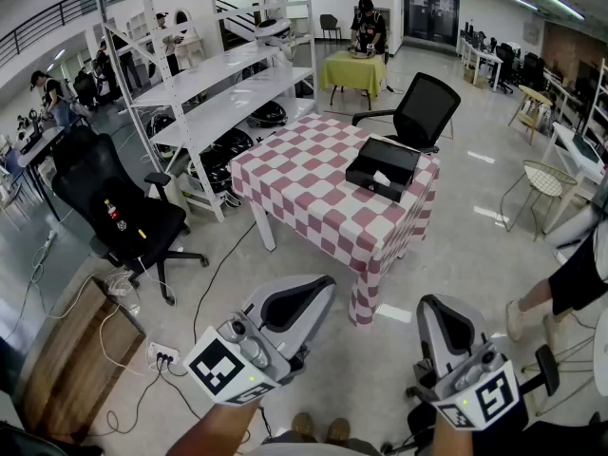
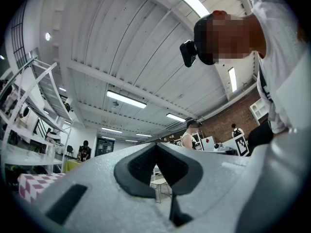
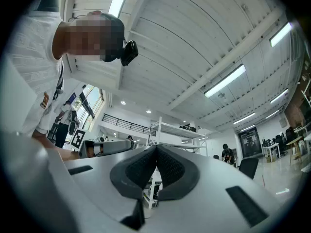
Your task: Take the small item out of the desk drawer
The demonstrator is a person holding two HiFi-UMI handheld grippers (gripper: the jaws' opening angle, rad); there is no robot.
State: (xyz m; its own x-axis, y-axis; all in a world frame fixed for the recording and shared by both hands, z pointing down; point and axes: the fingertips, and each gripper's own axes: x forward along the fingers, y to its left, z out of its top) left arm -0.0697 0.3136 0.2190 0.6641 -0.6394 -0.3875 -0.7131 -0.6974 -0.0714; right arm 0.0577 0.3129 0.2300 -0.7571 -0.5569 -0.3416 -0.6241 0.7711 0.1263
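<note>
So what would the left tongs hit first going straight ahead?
Way looks free nearby. The shut left tongs aim right of the checkered table; the white wire chair ahead seems first, depth unclear.

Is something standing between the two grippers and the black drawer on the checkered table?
Nothing visible does. Only bare floor lies between the left gripper, the right gripper and the table. The drawer sits at its right end; the chair stands behind it.

Black drawer box [image 1: 382, 167] sat at the checked tabletop [image 1: 302, 180]'s right edge; left gripper [image 1: 306, 300] and right gripper [image 1: 443, 317] hung well apart from it.
</note>
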